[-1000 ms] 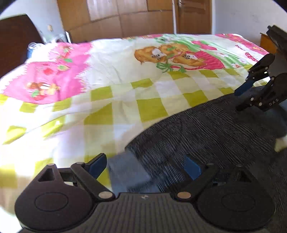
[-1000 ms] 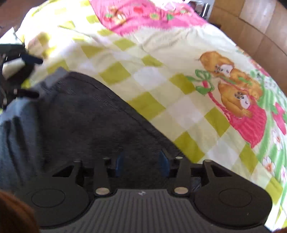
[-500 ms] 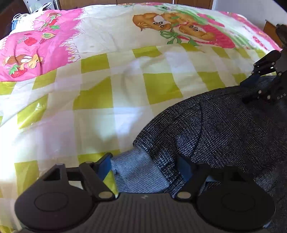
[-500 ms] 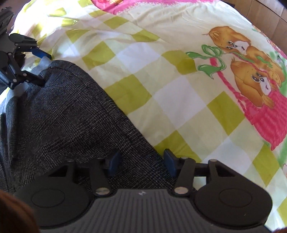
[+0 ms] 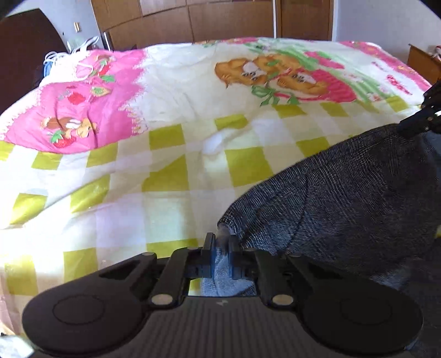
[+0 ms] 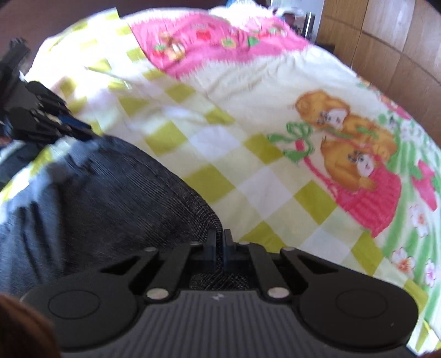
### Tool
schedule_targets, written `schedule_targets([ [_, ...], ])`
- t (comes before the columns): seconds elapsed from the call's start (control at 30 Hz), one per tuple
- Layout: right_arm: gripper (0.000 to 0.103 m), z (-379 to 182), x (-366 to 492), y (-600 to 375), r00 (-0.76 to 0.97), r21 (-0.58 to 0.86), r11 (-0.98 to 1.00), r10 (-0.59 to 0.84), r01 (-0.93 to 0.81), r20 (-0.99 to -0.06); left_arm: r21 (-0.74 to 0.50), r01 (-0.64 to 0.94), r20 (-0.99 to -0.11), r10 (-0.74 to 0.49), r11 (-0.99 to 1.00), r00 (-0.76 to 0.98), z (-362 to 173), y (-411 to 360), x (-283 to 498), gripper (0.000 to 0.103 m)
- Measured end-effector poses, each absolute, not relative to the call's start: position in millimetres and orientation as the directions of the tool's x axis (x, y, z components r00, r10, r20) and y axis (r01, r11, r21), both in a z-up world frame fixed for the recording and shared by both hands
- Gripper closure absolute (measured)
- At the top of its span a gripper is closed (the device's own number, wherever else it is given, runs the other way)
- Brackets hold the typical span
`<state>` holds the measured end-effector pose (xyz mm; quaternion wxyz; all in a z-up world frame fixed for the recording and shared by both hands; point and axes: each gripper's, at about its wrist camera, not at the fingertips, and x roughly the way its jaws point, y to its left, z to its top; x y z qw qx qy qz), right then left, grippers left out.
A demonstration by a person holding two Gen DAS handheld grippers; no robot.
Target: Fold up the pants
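Dark grey knitted pants lie on a bed with a patterned cover. My left gripper is shut on the lighter grey ribbed edge of the pants at their left corner. My right gripper is shut on the dark edge of the pants at the other corner. The right gripper shows at the right edge of the left wrist view. The left gripper shows at the left of the right wrist view. The edge between the two grippers looks raised.
The bed cover has yellow-green checks, pink patches and cartoon figures. Wooden wardrobe doors stand beyond the bed. A white bag with cords lies at the far left corner. A dark headboard is at left.
Both grippers have closed from open onto the pants' edge. The edge between them has lifted and the views have tilted up toward the wardrobe.
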<state>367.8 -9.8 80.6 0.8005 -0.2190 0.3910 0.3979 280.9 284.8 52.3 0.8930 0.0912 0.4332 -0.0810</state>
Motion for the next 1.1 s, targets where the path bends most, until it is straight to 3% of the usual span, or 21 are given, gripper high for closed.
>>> schedule_targets([
  [0.3,0.099,161.6,191.6,-45.6,0.313,0.010,0.468,0.607,-0.884,-0.730,0.034,0.206,-0.696,-0.124,0.978,0.707,80.0,285.3,147.7,0.082],
  [0.57,0.099,85.2,103.7,-33.7,0.094,0.221,0.487,0.542,-0.845,-0.835,0.031,0.114,-0.751,-0.052,0.993,0.659,29.6,298.2,62.7,0.081],
  [0.83,0.099,51.0,89.7,-7.8,0.102,0.156,0.507,0.445,-0.848,-0.890,0.070,0.048,-0.725,0.018,0.996,0.689,15.5,302.4,44.0,0.081],
  [0.97,0.099,38.1,83.6,-5.3,0.114,0.131,0.522,0.411,-0.843,-0.904,0.024,0.053,-0.659,-0.024,0.998,0.751,39.0,298.2,33.5,0.081],
  [1.1,0.099,31.4,78.2,-7.2,0.131,0.113,0.529,0.403,-0.841,-0.906,0.083,0.134,-0.626,-0.053,0.988,0.778,42.4,267.3,39.0,0.080],
])
